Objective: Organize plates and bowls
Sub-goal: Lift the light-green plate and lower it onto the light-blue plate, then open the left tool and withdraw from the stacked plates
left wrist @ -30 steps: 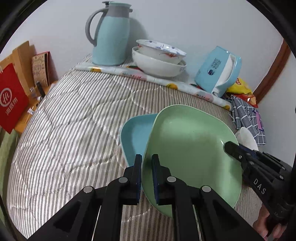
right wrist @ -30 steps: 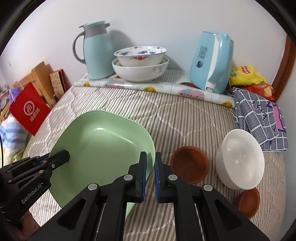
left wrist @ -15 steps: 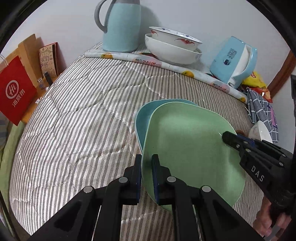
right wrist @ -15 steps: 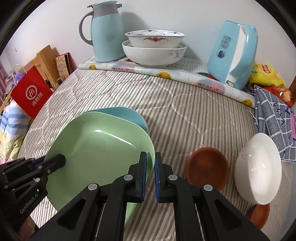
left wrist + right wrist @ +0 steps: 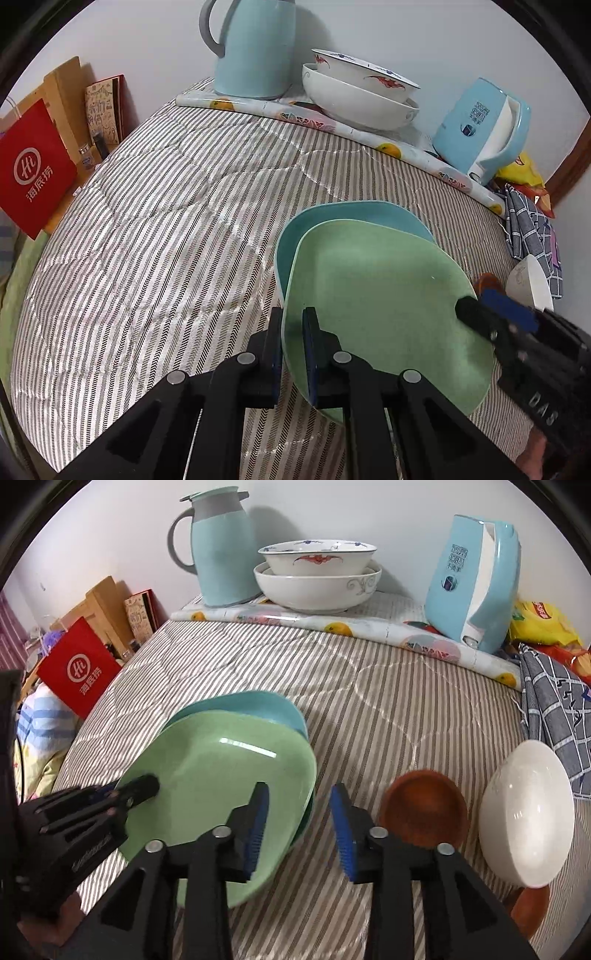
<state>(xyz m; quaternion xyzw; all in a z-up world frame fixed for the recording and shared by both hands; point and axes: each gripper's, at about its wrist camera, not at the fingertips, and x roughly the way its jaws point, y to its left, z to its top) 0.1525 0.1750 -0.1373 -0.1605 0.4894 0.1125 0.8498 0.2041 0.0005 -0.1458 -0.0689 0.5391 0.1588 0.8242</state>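
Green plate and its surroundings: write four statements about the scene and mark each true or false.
1. The green plate lies on top of the blue plate. True.
2. The right claw is shut on the green plate. False: its jaws have just been opening, and the pads stand clear either side of the rim.
3. The left claw pinches the green plate's rim. True.
4. The white bowl sits inside the brown dish. False: it lies beside it on the striped cover.
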